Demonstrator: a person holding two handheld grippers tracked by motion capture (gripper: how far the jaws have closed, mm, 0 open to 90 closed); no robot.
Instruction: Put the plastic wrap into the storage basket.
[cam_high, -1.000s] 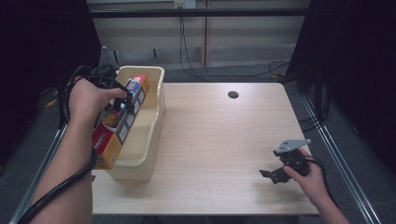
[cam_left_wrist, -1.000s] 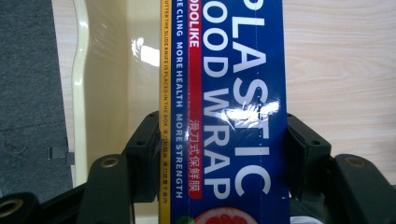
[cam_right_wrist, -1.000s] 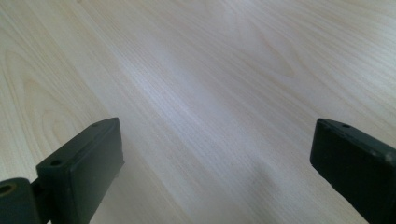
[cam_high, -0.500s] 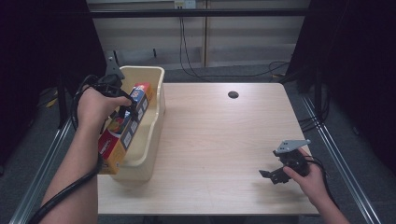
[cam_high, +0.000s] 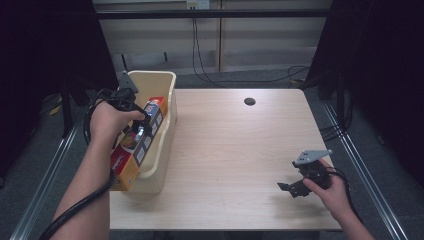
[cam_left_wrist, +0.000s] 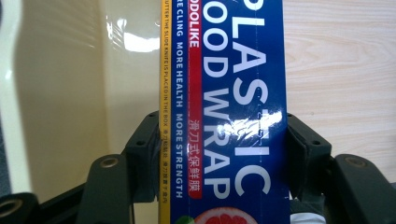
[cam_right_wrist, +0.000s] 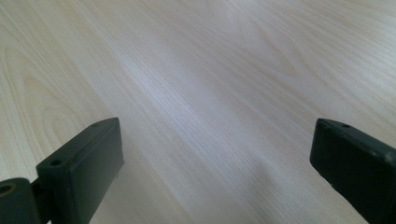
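- The left hand-held gripper (cam_high: 134, 120) is pinching a long plastic wrap box (cam_high: 137, 142); in the left gripper view its 2 black jaws press flat against the box's 2 narrow sides, at about the middle of the printed lettering (cam_left_wrist: 229, 116).
- The box lies tilted over the cream bin (cam_high: 165, 82) at the left edge of the worktop (cam_high: 235, 150): its far end is over the inside of the bin and its near end reaches out past the bin's near rim. Whether it rests on the rim or hangs free, I cannot tell.
- I judge the box to be light, stiff cardboard with a roll inside. It should keep its shape under a firm squeeze, but its glossy print looks slippery, and because it is long it may swing if held far from the middle.
- The best hold seems to be across the narrow sides near the middle of its length, as it is held now.
- The bin's walls stand close on both sides of the box and could catch an end when it is lowered.
- The right hand-held gripper (cam_high: 295, 187) hovers low over bare wood at the near right, well apart from the bin, with its jaws spread wide and nothing between them.
- A dark round hole (cam_high: 249, 101) sits near the far edge of the worktop, out of the way.
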